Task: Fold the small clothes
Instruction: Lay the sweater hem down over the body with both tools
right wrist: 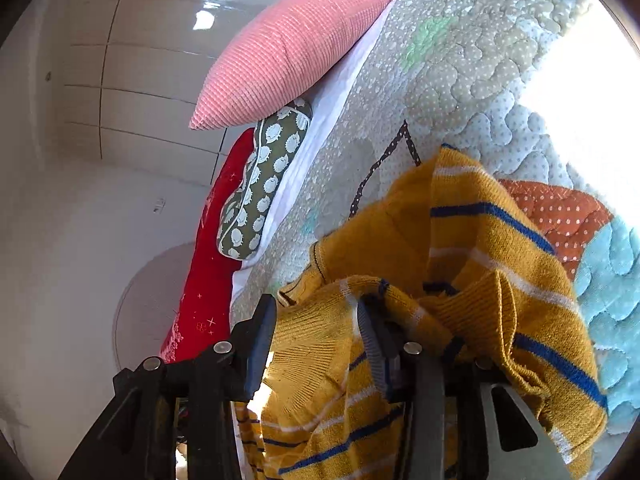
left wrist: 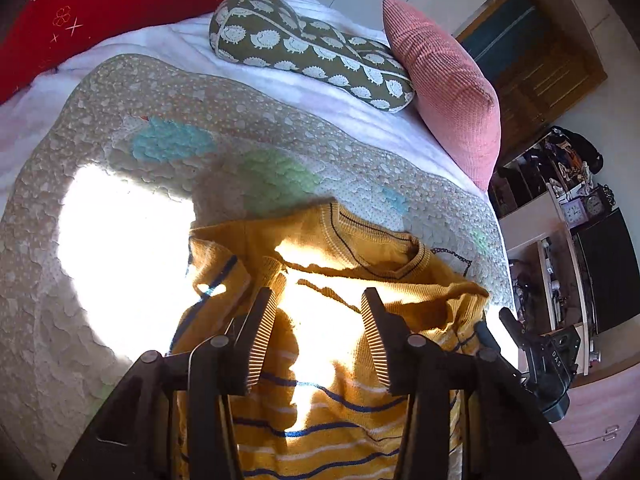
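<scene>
Left claw (left wrist: pixel 318 332) spread wide above yellow sweater (left wrist: pixel 340 400), right claw (right wrist: pixel 316 340) wide, sleeve draped over one finger

Sunlit quilted bed (left wrist: pixel 120 168), pink cushion (left wrist: pixel 444 92), cluttered shelves (left wrist: pixel 560 184), white wall (right wrist: pixel 80 160).

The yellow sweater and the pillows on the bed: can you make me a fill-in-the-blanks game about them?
1. The stripes on the yellow sweater are white and ____.
2. The corduroy pillow leaning at the head of the bed is ____.
3. The green bolster pillow is printed with little white ____.
4. The left tongs are ____ above the sweater.

Missing words: blue; pink; hedgehogs; open
</scene>
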A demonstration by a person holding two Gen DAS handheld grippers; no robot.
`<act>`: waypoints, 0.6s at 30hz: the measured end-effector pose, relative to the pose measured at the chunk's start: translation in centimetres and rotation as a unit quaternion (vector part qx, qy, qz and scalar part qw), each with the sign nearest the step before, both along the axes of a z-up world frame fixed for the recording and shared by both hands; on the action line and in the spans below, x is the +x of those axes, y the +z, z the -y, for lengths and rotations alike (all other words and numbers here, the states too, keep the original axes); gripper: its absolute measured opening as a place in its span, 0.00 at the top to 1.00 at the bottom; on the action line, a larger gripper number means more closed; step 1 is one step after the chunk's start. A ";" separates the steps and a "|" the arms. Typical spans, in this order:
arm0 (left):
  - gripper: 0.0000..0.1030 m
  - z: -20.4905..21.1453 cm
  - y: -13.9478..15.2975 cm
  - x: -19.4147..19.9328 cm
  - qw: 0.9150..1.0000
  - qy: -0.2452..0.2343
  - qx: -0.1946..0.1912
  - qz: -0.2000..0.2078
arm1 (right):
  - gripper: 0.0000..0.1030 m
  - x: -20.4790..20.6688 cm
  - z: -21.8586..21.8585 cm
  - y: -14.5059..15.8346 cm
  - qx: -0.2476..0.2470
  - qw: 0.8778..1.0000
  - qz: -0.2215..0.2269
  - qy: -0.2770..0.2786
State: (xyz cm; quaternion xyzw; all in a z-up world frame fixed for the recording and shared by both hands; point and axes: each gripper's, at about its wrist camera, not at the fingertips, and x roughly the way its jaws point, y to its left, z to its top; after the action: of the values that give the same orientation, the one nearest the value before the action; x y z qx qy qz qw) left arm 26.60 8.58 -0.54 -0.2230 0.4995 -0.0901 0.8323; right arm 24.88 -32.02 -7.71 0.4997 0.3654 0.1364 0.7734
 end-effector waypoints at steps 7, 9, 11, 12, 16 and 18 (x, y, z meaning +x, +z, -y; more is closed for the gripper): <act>0.57 -0.2 0.0 -1.4 0.997 -0.016 0.070 0.007 | 0.45 -0.5 -2.0 4.3 -0.099 0.993 0.033 0.048; 0.56 1.0 -1.2 -2.0 0.994 -0.038 0.101 0.004 | 0.45 -0.4 -4.0 4.7 -0.151 0.985 0.028 0.081; 0.53 2.0 -3.0 -2.0 0.990 -0.056 0.129 -0.008 | 0.45 -0.1 -5.9 4.7 -0.239 0.965 0.020 0.106; 0.53 2.2 -3.9 -1.9 0.989 -0.057 0.138 -0.013 | 0.45 0.1 -6.8 4.4 -0.281 0.952 0.017 0.117; 0.74 3.2 -6.3 -0.9 0.976 -0.065 0.204 -0.028 | 0.54 1.7 -8.8 2.8 -0.400 0.905 -0.004 0.149; 0.95 3.5 -6.8 -0.3 0.968 -0.057 0.242 -0.031 | 0.92 2.6 -9.0 2.1 -0.419 0.893 -0.017 0.162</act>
State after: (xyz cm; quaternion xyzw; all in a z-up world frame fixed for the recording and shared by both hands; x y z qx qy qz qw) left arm 26.33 5.06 -7.33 0.0107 0.5438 -0.0068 0.8391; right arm 27.45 -23.00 -5.66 0.0650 0.4776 0.0856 0.8720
